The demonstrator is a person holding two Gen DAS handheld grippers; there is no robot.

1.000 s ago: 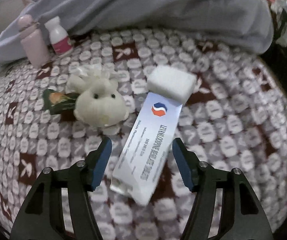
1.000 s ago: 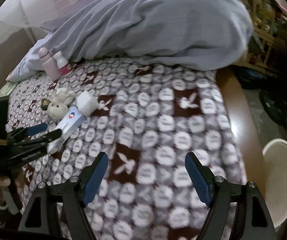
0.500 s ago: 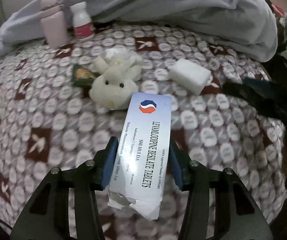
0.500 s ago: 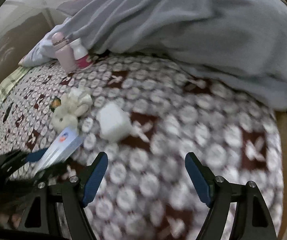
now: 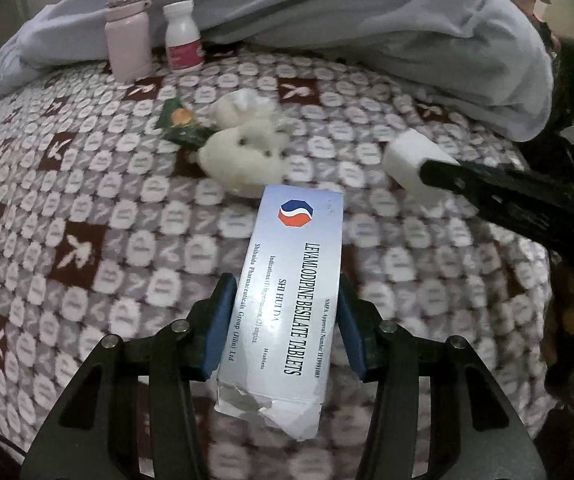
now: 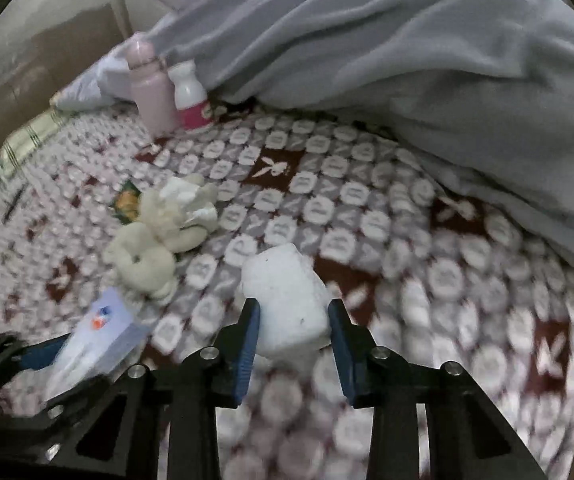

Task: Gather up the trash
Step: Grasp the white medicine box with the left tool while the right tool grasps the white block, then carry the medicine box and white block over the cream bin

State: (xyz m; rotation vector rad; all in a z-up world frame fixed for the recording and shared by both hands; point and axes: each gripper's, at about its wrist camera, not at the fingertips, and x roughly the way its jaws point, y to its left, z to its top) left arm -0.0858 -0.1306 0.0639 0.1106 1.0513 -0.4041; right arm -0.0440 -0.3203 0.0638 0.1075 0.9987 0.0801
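My left gripper (image 5: 286,284) is shut on a white tablet box (image 5: 299,264) with a torn near end, held just above the patterned bedspread (image 5: 87,200). The right wrist view shows that box (image 6: 99,332) at the lower left. A white foam block (image 6: 283,284) lies on the bedspread between the fingers of my right gripper (image 6: 293,308). Its jaws are closing and both pads touch the block's sides. From the left wrist view, the right gripper (image 5: 439,172) reaches in from the right onto the block (image 5: 407,156). A green wrapper (image 5: 179,120) and crumpled tissue (image 5: 247,104) lie further back.
A cream plush toy (image 5: 239,160) lies by the wrapper. A pink bottle (image 5: 127,32) and a white bottle with a pink label (image 5: 183,36) stand at the back. A grey blanket (image 6: 407,60) is heaped along the far side and right.
My left gripper closed on the tablet box and lifted it slightly. My right gripper swung left across the bed to the foam block and narrowed around it.
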